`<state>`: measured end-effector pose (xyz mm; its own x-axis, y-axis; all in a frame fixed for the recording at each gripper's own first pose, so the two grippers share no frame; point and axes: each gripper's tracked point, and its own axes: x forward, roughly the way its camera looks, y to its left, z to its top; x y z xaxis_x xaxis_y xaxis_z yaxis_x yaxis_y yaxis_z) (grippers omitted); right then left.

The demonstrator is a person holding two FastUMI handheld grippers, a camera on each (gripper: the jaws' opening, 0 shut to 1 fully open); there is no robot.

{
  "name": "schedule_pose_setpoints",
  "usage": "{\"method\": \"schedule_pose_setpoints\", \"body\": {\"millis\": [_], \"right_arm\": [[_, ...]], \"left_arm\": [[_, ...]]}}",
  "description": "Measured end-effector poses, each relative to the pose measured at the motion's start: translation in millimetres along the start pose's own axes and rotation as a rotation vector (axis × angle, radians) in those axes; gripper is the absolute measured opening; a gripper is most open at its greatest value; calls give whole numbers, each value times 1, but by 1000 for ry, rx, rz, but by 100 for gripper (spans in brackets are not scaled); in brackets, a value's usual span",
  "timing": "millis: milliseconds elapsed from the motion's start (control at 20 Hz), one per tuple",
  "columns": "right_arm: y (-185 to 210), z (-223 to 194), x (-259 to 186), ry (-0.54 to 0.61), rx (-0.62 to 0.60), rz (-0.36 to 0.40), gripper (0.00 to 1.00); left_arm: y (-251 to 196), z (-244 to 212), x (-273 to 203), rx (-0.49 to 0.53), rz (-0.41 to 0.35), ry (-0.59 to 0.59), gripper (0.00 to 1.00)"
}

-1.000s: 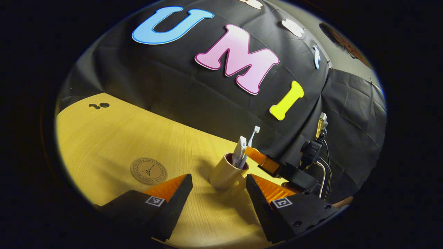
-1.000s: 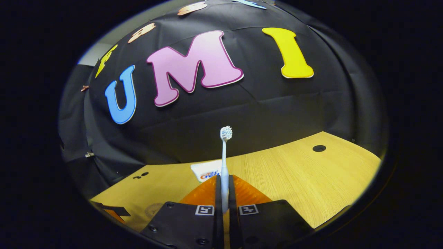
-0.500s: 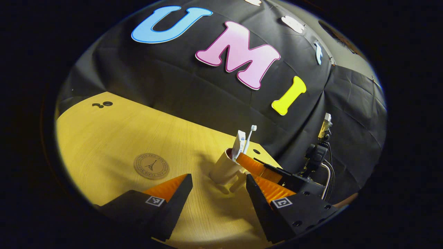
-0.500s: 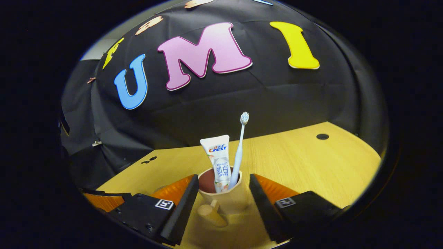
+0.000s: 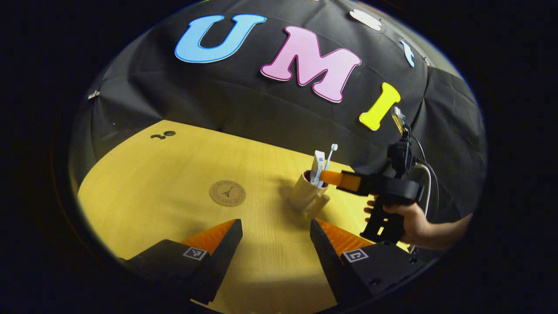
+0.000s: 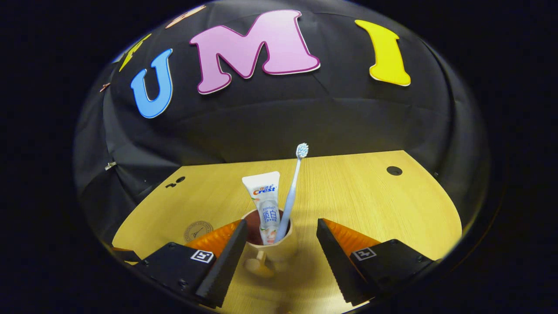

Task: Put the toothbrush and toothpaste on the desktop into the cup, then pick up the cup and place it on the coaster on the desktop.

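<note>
A beige cup [image 6: 272, 248] with a handle stands upright on the wooden desktop, with a white toothpaste tube [image 6: 266, 205] and a light blue toothbrush [image 6: 291, 192] standing in it. My right gripper [image 6: 281, 257] is open, its fingers on either side of the cup and apart from it. In the left gripper view the cup [image 5: 305, 196] stands right of centre with the right gripper [image 5: 344, 179] reaching to its rim from the right. The round brown coaster [image 5: 227, 192] lies flat to the cup's left. My left gripper [image 5: 275, 246] is open over bare wood, well short of the cup.
A hand [image 5: 412, 222] holds the right gripper at the right edge of the desktop [image 5: 174, 174]. Cable holes [image 5: 163, 135] sit in the far left corner, and another hole [image 6: 394, 170] at the far right. The coaster [image 6: 198, 230] peeks out beside my right gripper's left finger.
The right gripper let go of the toothbrush, which now stands in the cup, and opened around the cup. The left gripper drew back, so the cup and coaster look farther away.
</note>
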<state>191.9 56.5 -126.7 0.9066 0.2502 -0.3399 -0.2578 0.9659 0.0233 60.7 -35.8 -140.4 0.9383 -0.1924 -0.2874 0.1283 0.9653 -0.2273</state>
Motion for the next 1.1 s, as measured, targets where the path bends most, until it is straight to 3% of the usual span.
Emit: {"method": "schedule_pose_setpoints", "body": {"millis": [350,550,750,950,1100], "right_arm": [[3,-35,0,297,79,-52,98],[7,-55,1,445,102,-81,98],[10,-58,17,515,42,-105,97],[15,-81,32,628,90,-133,94],[9,-95,39,690,52,-156,92]], "left_arm": [[14,13,-40,128,104,-19,97],[16,12,-60,93,97,-10,98],[16,4,-67,-2,76,-7,98],[6,-1,-74,-9,34,11,98],[8,4,-79,-22,15,-4,97]]}}
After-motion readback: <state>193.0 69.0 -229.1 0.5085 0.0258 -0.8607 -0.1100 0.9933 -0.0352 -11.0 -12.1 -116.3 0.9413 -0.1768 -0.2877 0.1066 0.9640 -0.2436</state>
